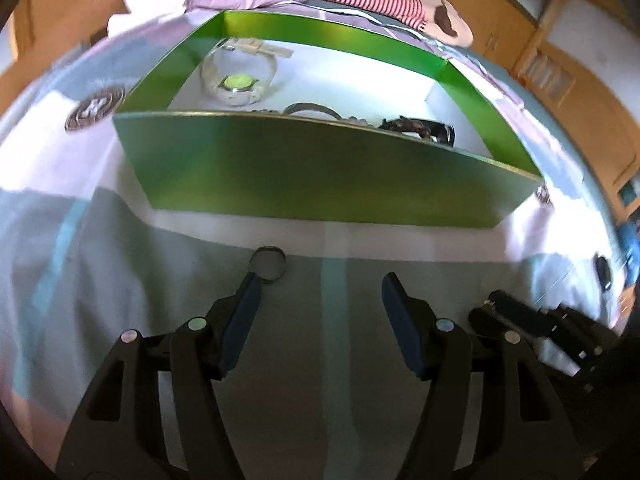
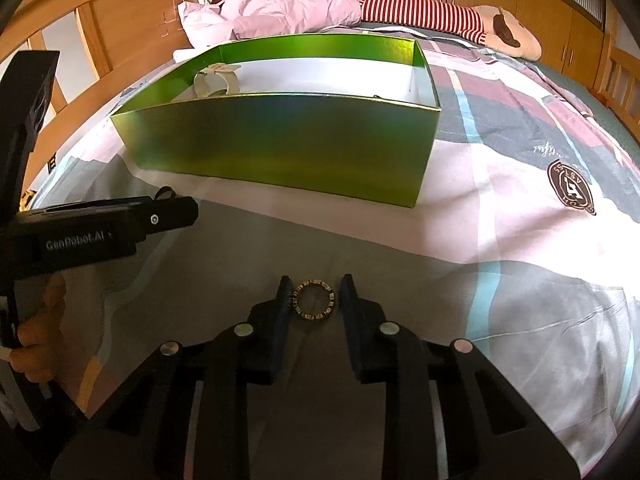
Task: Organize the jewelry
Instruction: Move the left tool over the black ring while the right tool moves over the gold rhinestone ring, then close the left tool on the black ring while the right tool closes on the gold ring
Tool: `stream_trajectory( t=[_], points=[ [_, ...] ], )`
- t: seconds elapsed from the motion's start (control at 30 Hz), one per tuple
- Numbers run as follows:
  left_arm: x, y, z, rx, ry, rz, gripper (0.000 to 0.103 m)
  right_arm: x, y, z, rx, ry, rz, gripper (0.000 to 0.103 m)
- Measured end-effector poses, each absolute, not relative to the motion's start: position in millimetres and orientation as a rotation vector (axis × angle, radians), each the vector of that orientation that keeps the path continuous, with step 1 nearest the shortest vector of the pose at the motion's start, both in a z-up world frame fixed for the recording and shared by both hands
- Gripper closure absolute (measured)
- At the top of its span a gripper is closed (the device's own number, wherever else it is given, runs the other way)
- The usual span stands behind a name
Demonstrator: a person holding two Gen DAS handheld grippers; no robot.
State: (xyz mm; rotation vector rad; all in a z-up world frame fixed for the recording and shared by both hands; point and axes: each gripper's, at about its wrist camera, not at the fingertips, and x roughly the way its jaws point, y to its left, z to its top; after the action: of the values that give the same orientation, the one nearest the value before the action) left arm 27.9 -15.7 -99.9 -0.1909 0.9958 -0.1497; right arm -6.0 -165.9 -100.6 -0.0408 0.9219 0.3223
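A green box [image 1: 320,168] stands on the bed ahead of both grippers. It holds a white watch with a green face [image 1: 240,82], a thin bangle [image 1: 310,108], some beads and a dark brown piece [image 1: 416,126]. My left gripper [image 1: 320,280] is open over the sheet, and a plain dark ring [image 1: 269,264] lies just beyond its left fingertip. My right gripper [image 2: 316,284] straddles a studded ring [image 2: 315,299] lying flat on the sheet. Its left pad is at the ring's edge and a narrow gap shows at the right pad. The box [image 2: 280,148] is beyond it.
The patterned bed sheet [image 2: 520,240] carries round brown logos [image 2: 572,192]. A pink crumpled quilt [image 2: 288,8] and a striped plush toy [image 2: 432,12] lie behind the box. A wooden bed frame [image 2: 112,20] and cupboards ring the bed. A hand [image 2: 40,320] holds the left gripper [image 2: 176,210].
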Motion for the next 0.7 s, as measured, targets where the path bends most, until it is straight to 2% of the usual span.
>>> stream_trajectory(
  t=[0.23,0.4,0.7],
  points=[
    [25,-19,-95,-0.186,0.983,-0.232,0.042,-8,-165,-98,-0.051,0.918,0.332,0.072],
    [25,-11,-93,-0.209,0.977,-0.262,0.063,-9,-164,-98,-0.068,0.919,0.328,0.072],
    [31,-3,-98,-0.203,0.980,-0.210,0.065,-9,-158,-100,-0.095,0.921,0.314,0.072]
  ],
)
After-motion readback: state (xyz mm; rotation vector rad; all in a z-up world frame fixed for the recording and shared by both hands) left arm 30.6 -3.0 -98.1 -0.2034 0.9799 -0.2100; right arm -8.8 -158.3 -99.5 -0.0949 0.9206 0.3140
